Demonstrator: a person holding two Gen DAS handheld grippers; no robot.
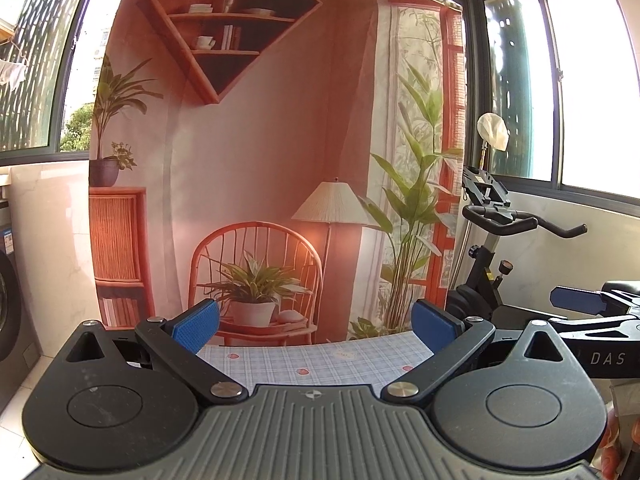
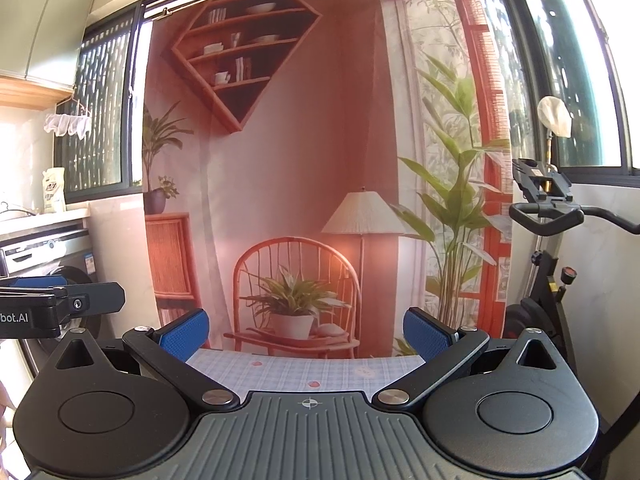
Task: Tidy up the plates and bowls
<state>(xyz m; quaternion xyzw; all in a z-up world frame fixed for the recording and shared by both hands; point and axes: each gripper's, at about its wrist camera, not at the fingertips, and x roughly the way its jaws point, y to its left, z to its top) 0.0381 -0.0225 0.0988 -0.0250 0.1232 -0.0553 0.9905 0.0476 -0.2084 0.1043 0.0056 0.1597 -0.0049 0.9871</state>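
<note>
No plates or bowls show in either view. My left gripper [image 1: 316,326] is open and empty, its blue pads wide apart, held above the far part of a table with a blue checked cloth [image 1: 312,362]. My right gripper [image 2: 306,330] is also open and empty above the same cloth [image 2: 320,372]. Both point level at a printed backdrop. The right gripper shows at the right edge of the left wrist view [image 1: 580,300], and the left gripper shows at the left edge of the right wrist view [image 2: 60,300].
A hanging backdrop [image 1: 260,160] printed with a chair, lamp and shelf stands just behind the table's far edge. An exercise bike [image 1: 500,240] stands at the right. A washing machine [image 2: 60,272] and counter are at the left. Windows run along the walls.
</note>
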